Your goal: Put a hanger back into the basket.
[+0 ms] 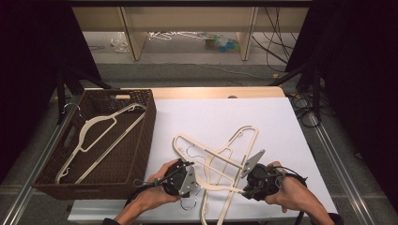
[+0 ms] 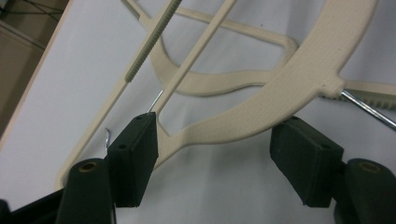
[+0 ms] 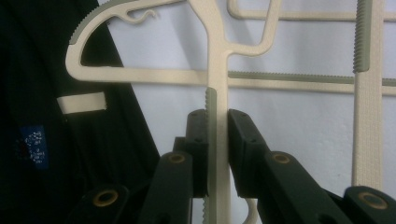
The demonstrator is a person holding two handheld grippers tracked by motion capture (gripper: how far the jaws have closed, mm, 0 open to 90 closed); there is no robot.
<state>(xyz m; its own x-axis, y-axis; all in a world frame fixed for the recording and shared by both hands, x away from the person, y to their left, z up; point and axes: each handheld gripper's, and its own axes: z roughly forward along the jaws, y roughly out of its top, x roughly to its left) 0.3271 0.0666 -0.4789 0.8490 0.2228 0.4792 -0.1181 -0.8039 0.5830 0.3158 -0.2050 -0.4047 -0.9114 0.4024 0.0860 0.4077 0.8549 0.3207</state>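
At far left I see a brown wicker basket (image 1: 141, 140) holding one cream hanger (image 1: 101, 136), lying slanted. Right of it, on the white table (image 1: 281, 122), my left gripper (image 1: 190, 180) stands with jaws apart, straddling the curved arm of a hanger in the tangled pile (image 1: 220, 164) without pinching it. At near right, my right gripper (image 1: 245, 191) is clamped on a ribbed hanger bar (image 3: 216, 140) from that pile.

The white table (image 1: 281, 122) is brightly and evenly lit from above, with dark surroundings on both sides. Shadows are faint. The close views are soft, with their nearest parts blurred.
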